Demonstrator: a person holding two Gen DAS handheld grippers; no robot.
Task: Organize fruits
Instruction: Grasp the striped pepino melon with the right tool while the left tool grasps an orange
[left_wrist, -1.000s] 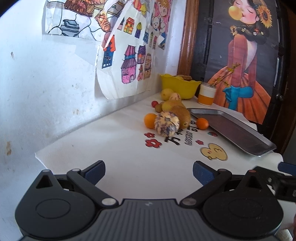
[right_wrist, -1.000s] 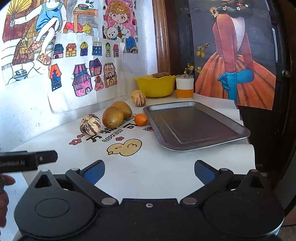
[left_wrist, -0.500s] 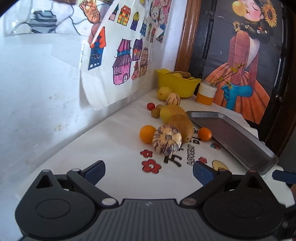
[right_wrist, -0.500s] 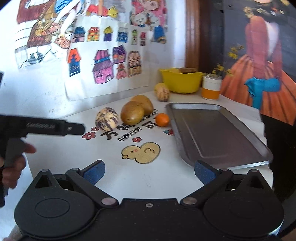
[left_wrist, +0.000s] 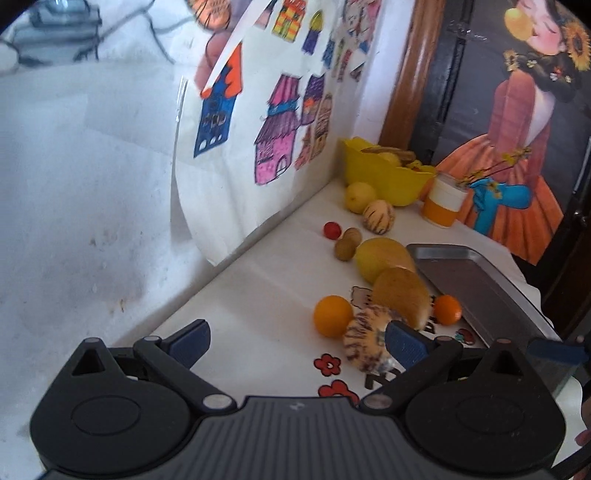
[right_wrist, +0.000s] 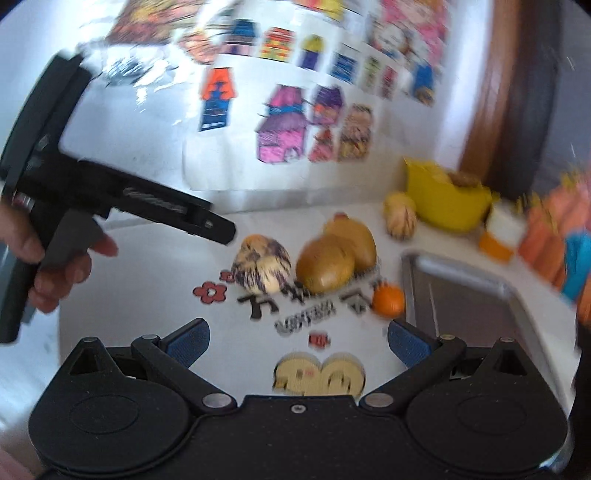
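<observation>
1. Metal tray (left_wrist: 480, 291) lies bare beside the fruits, likely their destination.
2. Left gripper (left_wrist: 295, 341) gapes wide, empty, its right pad nearing the striped melon (left_wrist: 364, 341).
3. Right gripper (right_wrist: 297, 341) is spread, holding nothing.

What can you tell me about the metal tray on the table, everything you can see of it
The tray is a shallow rectangular pan of dull grey metal with a raised rim and rounded corners. It lies flat on the white table toward its right edge, with nothing visible inside. A small orange sits just beside its near left rim, and a brown fruit lies close by; whether either touches the rim is unclear. Neither gripper touches it.
</observation>
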